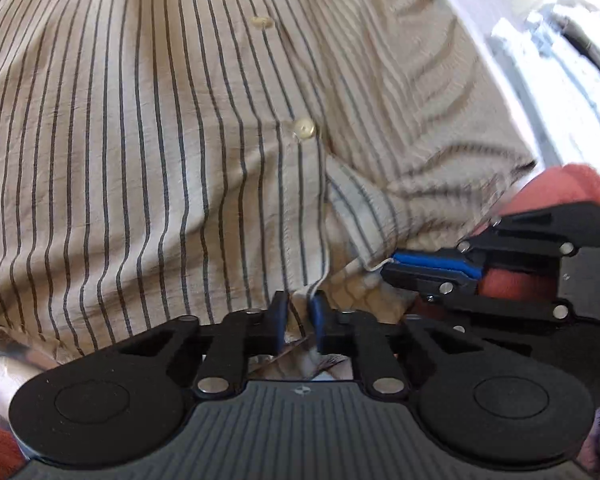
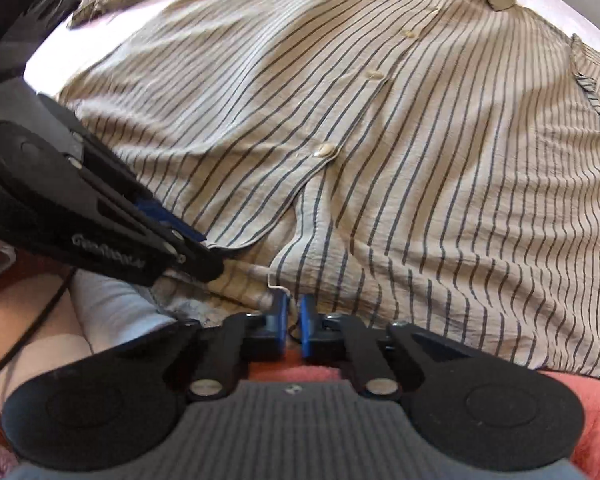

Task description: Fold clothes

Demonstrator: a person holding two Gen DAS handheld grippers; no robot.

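A beige button-up shirt (image 1: 180, 140) with dark stripes lies spread front up, collar far away; it fills the right wrist view (image 2: 420, 160) too. My left gripper (image 1: 300, 312) is shut on the shirt's bottom hem at the button placket. My right gripper (image 2: 294, 316) is shut on the hem of the other front panel close beside it. The right gripper shows in the left wrist view (image 1: 396, 266) at the right, pinching the hem. The left gripper shows in the right wrist view (image 2: 204, 244) at the left.
The shirt lies on a white surface (image 2: 48, 60). A red-pink cloth (image 2: 592, 420) is at the near edge, also in the left wrist view (image 1: 580, 188). Pale bedding (image 1: 560, 60) lies at the right. A dark object (image 2: 20, 8) stands at far left.
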